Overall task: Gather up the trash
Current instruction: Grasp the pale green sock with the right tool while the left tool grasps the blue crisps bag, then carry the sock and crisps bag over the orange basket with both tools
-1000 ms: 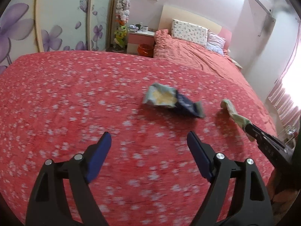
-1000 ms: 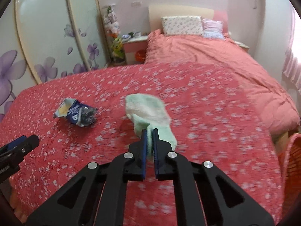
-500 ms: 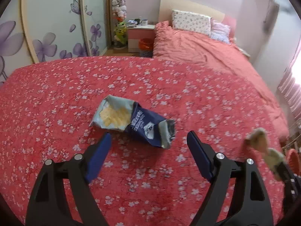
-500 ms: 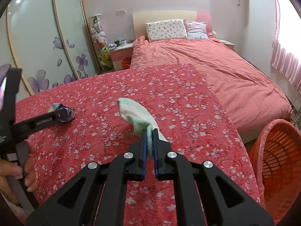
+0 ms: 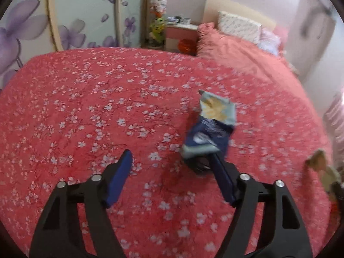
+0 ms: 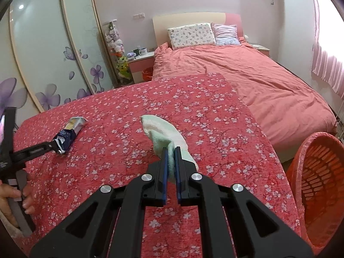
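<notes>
The tabletop [image 6: 133, 99], covered in a red cloth with small white blossoms, fills most of both views and carries the one piece of trash not yet picked up, the crumpled snack wrapper [image 5: 211, 126], which lies toward its left side as the right wrist view shows it. An orange slatted basket [image 6: 320, 185] stands off the tabletop's right edge, lower than the surface; that looks like the likely place for what is collected, though its bottom and far side are cut off by the frame. The right claw [image 6: 171, 161] is pinched tight on a pale green sock [image 6: 163, 133], which sticks up out of the jaws clear of the cloth, probably held aloft so it can be carried to the basket. The left claw [image 5: 169, 165] stands wide open and has hold of nothing; its right finger touches or overlaps the wrapper's dark lower end, while the left finger is well apart over bare cloth, so the wrapper is off-centre for a grip. Motion blur in the left wrist view smears the wrapper's print, and whether the finger presses on it or merely passes in front cannot be told. A person's hand [image 6: 13, 200] grips the left handle at the frame edge.
</notes>
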`<action>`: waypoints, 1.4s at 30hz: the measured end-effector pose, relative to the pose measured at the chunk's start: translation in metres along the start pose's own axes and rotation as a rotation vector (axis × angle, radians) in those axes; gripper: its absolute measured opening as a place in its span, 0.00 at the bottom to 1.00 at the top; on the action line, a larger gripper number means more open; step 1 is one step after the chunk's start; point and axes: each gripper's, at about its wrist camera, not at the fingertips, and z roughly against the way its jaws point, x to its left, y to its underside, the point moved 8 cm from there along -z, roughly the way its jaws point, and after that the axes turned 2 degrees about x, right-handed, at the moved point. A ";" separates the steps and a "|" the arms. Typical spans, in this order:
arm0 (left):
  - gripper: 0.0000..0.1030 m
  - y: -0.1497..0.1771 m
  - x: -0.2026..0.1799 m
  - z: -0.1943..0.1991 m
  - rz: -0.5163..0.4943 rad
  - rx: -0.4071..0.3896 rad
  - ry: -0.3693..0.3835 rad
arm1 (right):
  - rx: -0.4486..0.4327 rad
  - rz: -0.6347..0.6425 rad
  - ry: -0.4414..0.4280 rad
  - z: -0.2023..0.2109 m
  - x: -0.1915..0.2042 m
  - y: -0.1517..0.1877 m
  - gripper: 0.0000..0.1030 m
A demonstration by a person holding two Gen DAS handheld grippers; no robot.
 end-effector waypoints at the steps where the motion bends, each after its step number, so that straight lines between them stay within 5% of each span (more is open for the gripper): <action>1: 0.80 0.000 -0.001 0.006 -0.003 -0.014 0.020 | 0.001 -0.001 -0.003 0.000 0.001 0.001 0.06; 7: 0.88 -0.008 -0.030 0.021 -0.088 -0.070 0.025 | 0.001 0.001 -0.003 0.002 0.002 0.002 0.06; 14: 0.87 -0.019 -0.041 -0.021 -0.117 -0.005 -0.070 | -0.004 -0.006 0.004 0.006 -0.006 0.002 0.06; 19: 0.75 -0.021 -0.040 -0.039 -0.100 0.023 -0.074 | -0.004 -0.010 0.005 0.005 -0.011 0.003 0.06; 21: 0.60 -0.019 -0.039 -0.044 -0.089 0.038 -0.062 | -0.003 -0.012 0.005 0.004 -0.012 0.003 0.06; 27: 0.38 -0.022 -0.041 -0.042 -0.103 0.010 -0.035 | -0.005 -0.018 0.001 0.003 -0.015 0.003 0.06; 42: 0.37 -0.013 -0.083 0.031 -0.197 -0.100 0.049 | -0.088 -0.035 0.000 0.049 -0.023 -0.007 0.06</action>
